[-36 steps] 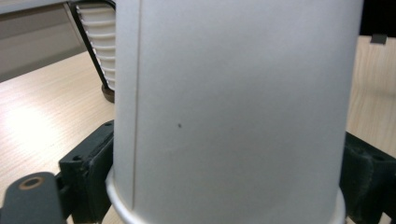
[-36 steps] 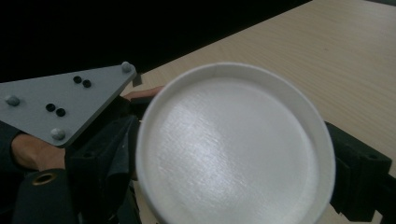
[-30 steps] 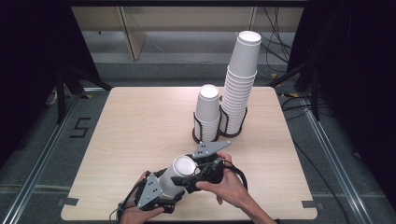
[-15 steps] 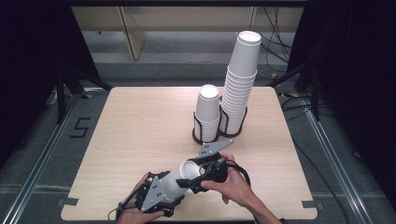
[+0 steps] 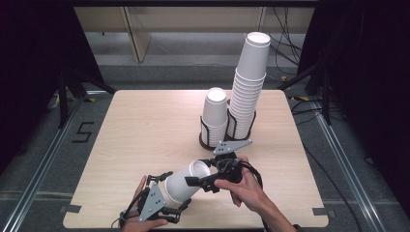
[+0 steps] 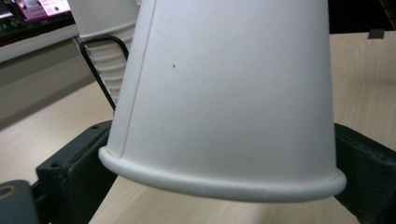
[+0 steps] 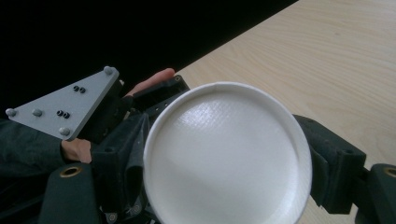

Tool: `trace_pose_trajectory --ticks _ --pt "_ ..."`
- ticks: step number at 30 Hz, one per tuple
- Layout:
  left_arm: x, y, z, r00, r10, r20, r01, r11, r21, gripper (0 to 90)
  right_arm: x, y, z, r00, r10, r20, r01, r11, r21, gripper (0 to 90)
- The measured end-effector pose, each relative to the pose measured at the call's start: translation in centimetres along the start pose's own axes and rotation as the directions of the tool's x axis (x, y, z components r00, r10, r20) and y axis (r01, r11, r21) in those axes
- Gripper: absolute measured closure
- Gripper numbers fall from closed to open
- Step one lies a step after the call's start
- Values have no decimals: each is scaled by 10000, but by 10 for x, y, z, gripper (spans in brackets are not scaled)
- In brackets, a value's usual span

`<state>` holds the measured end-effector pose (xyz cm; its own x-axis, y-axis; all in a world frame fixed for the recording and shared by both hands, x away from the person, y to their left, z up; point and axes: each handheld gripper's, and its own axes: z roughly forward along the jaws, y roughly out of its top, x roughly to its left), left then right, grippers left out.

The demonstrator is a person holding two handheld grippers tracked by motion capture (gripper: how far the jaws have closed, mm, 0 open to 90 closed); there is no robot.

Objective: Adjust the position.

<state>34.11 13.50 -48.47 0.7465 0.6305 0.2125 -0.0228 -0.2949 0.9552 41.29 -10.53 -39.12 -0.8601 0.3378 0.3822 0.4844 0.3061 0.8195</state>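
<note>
A white paper cup (image 5: pixel 185 182) lies on its side just above the front of the wooden table (image 5: pixel 140 125), held between both grippers. My left gripper (image 5: pixel 170 195) is shut on the cup's rim end; in the left gripper view the rolled rim of the cup (image 6: pixel 219 182) sits between the two black jaws. My right gripper (image 5: pixel 201 174) is shut on the cup's base end. The recessed base of the cup (image 7: pixel 229 158) faces the right gripper view, with a jaw on either side. Beyond it is the left gripper's grey plate (image 7: pixel 65 107).
A black wire holder (image 5: pixel 212 141) stands behind the grippers with a short stack of white cups (image 5: pixel 215 113). A much taller cup stack (image 5: pixel 250 79) leans beside it on the right. The short cup stack (image 6: pixel 105 56) rises close behind the held cup. The table's left half is bare.
The cup has tipped from nearly upright to lying on its side, its base swinging toward the right gripper. The left gripper has dropped toward the front edge.
</note>
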Motion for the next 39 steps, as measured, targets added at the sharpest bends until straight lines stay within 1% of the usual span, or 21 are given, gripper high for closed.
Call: trace_pose_trajectory --ticks 2,4,5,8,12,13,16,18,19,21,22,23,26,28,29,30,34,35,37,38,39 --pt "0 0 -1 10000 -20 -69 20 10000 -42 28 0 0 0 10000 97 11 -97 10000 -7 252" --pt "1 1 1 10000 -72 -60 69 9991 -410 27 0 -2 3 9999 127 -92 -127 9999 -26 255" --pt "1 1 1 10000 -72 -60 69 9991 -410 40 0 -2 3 9999 148 -82 -148 9999 -57 255" --pt "1 1 -1 10000 -38 -57 37 9999 -147 41 0 -2 3 9998 120 -134 -121 9999 -58 256" --pt "1 0 0 10000 -48 20 49 10000 -79 41 0 -2 3 10000 50 4 -50 10000 -62 258" --pt "1 0 0 10000 -72 -13 72 10000 -57 40 0 -2 3 9999 82 -100 -83 9999 -120 259" --pt "2 -1 1 9996 -278 53 278 9996 55 35 0 -2 3 9999 78 -82 -79 9999 -86 259" --pt "2 -1 2 9995 -301 42 301 9995 99 29 0 -2 3 9998 135 -115 -136 9999 -86 259" --pt "2 -2 2 9995 -301 -7 301 9995 -25 31 0 -2 3 9998 60 -192 -63 9999 -160 260" --pt "3 0 0 9996 -276 8 276 9996 42 44 0 -2 4 9996 119 -260 -123 9998 -168 260" --pt "3 0 0 9997 -243 34 244 9997 -34 51 0 -2 3 9998 121 -127 -122 9999 -117 259" --pt "4 1 -1 9998 -171 36 171 9998 100 67 0 -1 2 9995 218 -225 -220 9997 -94 256" --pt "5 1 -1 9999 -138 81 137 9997 183 84 0 -2 2 9991 275 -320 -279 9995 -140 251" --pt "5 1 -1 9999 -86 140 82 9996 282 98 -1 -2 3 9997 77 -232 -80 9999 -113 244" --pt "5 0 0 9998 -132 146 130 9998 163 98 -1 -2 3 9997 77 -232 -80 9999 -113 244" --pt "6 0 -1 9999 -34 130 29 9992 389 103 0 -2 4 9996 143 -257 -145 9999 -60 242" --pt "5 1 -2 9999 58 141 -65 9987 503 124 0 -2 4 9998 59 -184 -57 10000 76 233" --pt "5 1 -2 9998 85 176 -94 9986 527 127 0 -2 4 9999 -101 -97 102 9998 142 232" --pt "6 1 -1 9996 56 265 -69 9989 471 135 1 -1 4 9998 -119 -146 122 9997 208 227" --pt "6 1 -2 9994 182 309 -200 9980 594 137 3 -1 4 9998 -156 -135 160 9995 267 221" --pt "6 2 -2 9989 229 416 -259 9969 738 138 3 0 4 9990 -441 6 441 9982 416 208"
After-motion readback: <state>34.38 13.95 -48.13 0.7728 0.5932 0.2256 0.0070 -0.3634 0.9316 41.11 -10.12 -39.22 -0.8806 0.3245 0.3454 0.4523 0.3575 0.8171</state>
